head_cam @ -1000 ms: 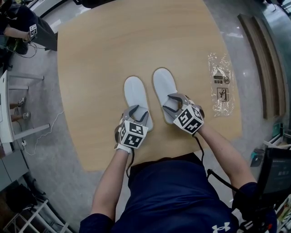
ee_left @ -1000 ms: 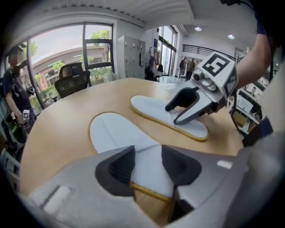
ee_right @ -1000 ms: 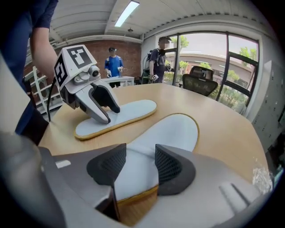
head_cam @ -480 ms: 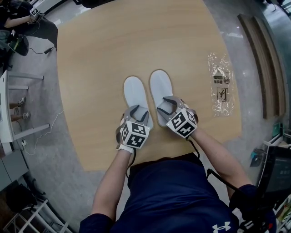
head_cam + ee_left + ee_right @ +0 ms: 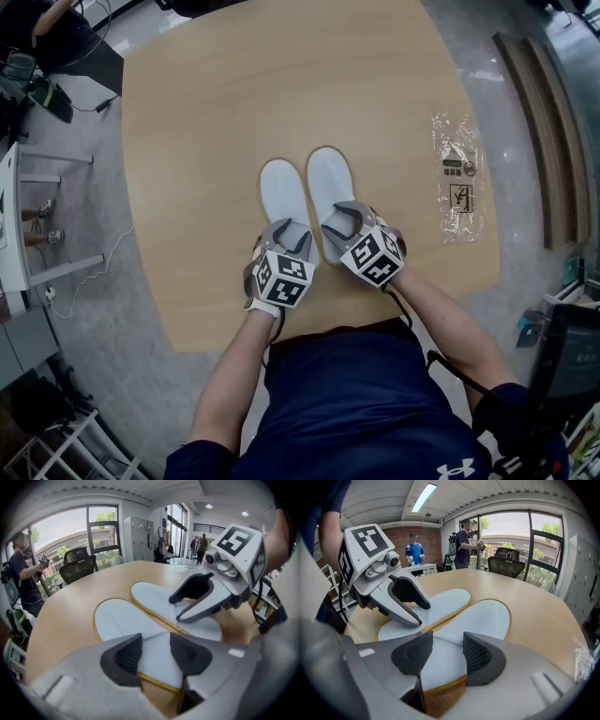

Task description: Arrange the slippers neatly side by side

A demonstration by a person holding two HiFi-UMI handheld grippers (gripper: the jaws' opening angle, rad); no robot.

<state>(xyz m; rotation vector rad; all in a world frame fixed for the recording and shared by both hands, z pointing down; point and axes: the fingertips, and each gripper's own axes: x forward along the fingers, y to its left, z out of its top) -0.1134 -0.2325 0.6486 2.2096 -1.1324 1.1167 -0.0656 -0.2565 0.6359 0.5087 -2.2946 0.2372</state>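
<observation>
Two flat white slippers with yellow rims lie side by side on the wooden table (image 5: pixel 234 103), toes pointing away from me. The left slipper (image 5: pixel 281 192) (image 5: pixel 117 620) (image 5: pixel 445 599) and the right slipper (image 5: pixel 328 178) (image 5: pixel 150 595) (image 5: pixel 485 616) nearly touch along their inner edges. My left gripper (image 5: pixel 289 232) (image 5: pixel 155 656) (image 5: pixel 422 613) stands at the left slipper's heel, jaws apart, with the heel showing between them. At the right slipper's heel my right gripper (image 5: pixel 339 217) (image 5: pixel 447 656) (image 5: pixel 176 609) does the same, jaws wide and straddling the heel end.
A clear plastic bag with printed labels (image 5: pixel 457 178) lies on the table to the right. Wooden planks (image 5: pixel 548 131) rest on the floor beyond the right edge. The table's near edge is just behind both grippers. People stand in the room's background.
The right gripper and the right slipper have slid left, closing the gap to the left slipper. The left gripper has shifted slightly to the right.
</observation>
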